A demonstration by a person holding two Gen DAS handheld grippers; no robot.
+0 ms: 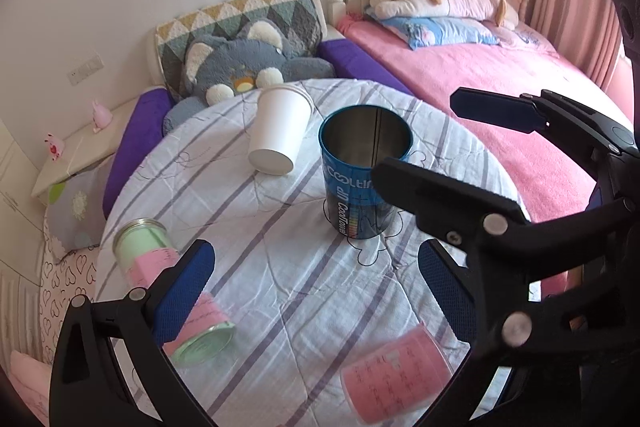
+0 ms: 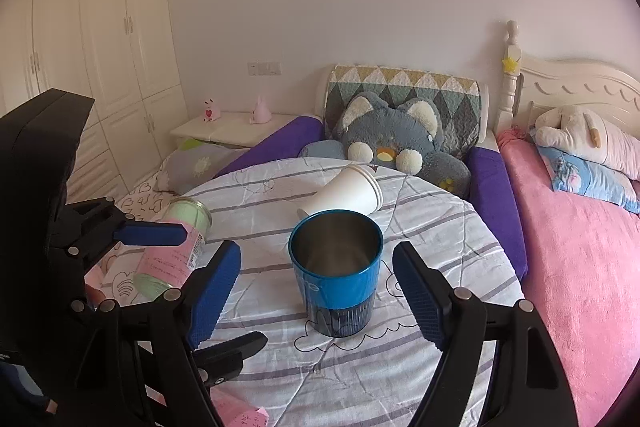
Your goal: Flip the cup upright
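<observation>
Both grippers hover — jaws wide — beside blue cup (image 2: 335, 269).

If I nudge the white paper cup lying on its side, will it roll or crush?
The white paper cup lies on its side on the quilt, so it would probably roll in a curve. It looks thin and light, so squeezing hard may dent it.

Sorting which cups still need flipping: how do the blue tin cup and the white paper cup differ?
The blue cup stands upright, mouth up; the white cup lies on its side. The blue cup is shiny metal inside with printed lettering; the white cup is plain. The blue cup sits nearer the right gripper. Both rest on the striped cloth.
</observation>
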